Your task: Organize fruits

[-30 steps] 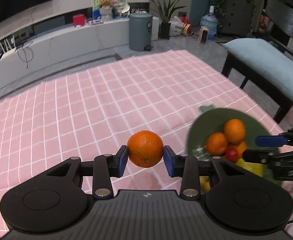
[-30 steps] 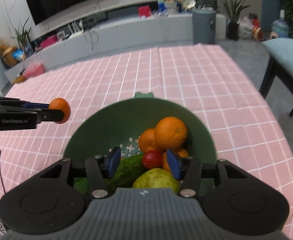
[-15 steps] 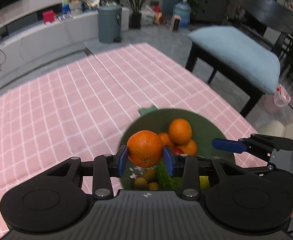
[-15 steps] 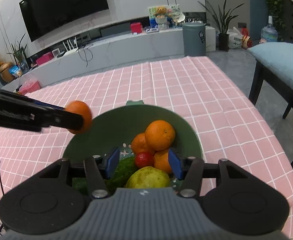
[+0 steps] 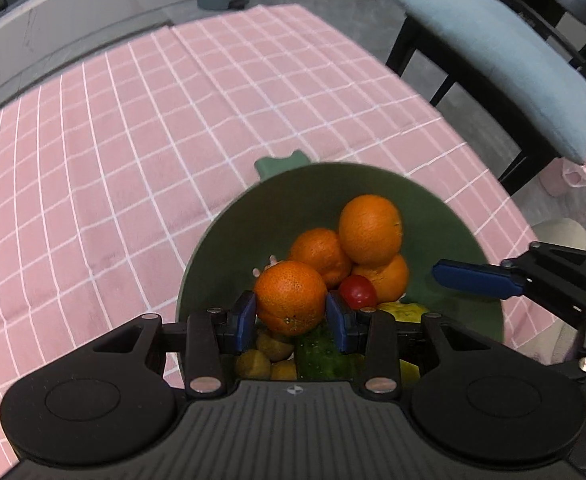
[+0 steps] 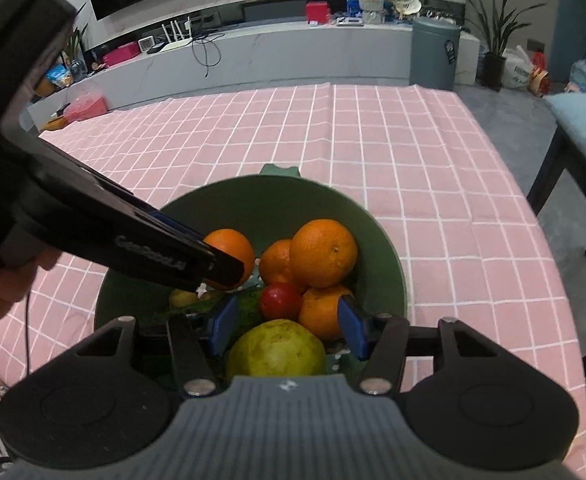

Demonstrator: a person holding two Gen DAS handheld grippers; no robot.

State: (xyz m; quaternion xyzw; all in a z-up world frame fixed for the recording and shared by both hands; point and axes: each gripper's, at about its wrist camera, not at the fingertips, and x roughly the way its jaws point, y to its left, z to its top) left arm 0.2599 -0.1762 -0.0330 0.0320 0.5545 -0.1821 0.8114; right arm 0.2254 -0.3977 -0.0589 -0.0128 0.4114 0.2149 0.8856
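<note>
My left gripper is shut on an orange and holds it over the green colander bowl. The bowl holds three more oranges, a red tomato, a cucumber, a pear and small yellow fruits. In the right wrist view the held orange hangs over the bowl's left side, between the left gripper's fingers. My right gripper is open and empty, hovering over the bowl's near rim above the pear.
The bowl stands on a pink checked tablecloth near the table's right front corner. A dark chair with a light blue cushion stands past the right edge. A TV bench and a grey bin are behind the table.
My left gripper has carried the orange right and down, from beside the bowl to inside its rim. The right gripper has stayed open over the bowl's near edge.
</note>
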